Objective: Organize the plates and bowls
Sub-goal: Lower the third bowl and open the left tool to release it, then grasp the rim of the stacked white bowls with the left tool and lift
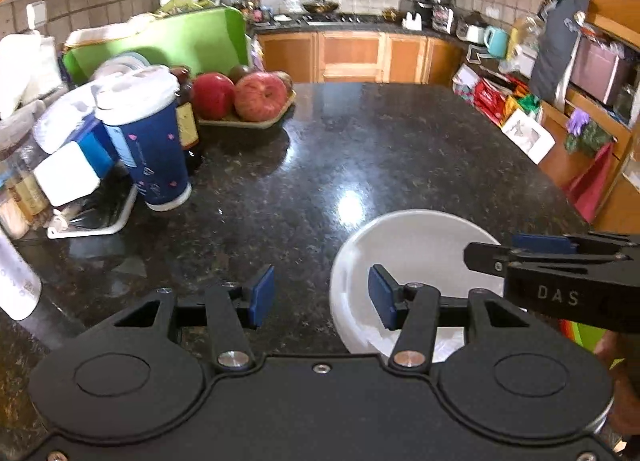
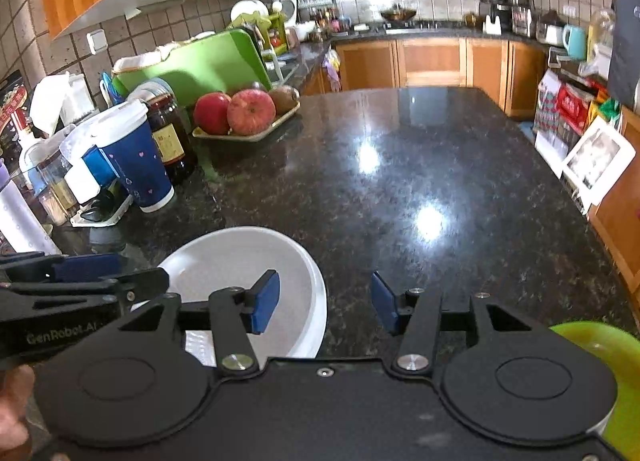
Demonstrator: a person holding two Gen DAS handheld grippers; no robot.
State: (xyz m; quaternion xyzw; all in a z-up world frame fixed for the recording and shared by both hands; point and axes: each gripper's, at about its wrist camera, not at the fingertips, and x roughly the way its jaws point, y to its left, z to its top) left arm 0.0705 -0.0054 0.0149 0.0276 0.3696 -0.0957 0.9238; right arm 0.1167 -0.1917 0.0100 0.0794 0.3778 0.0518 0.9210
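- A white bowl (image 1: 416, 257) sits on the dark bench (image 1: 360, 149), lower right in the left view and lower left in the right view, between the two pairs of tongs.
- Left tongs (image 1: 321, 298) are open and empty; one pad hangs over the bowl's rim.
- Right tongs (image 2: 325, 302) are open and empty, with one pad over the bowl.
- Risk, as I judge it: both tongs crowd one bowl, so they could knock together or push it across the glossy stone.
- Only the right view shows a green dish (image 2: 604, 349), lower right corner, partly hidden.
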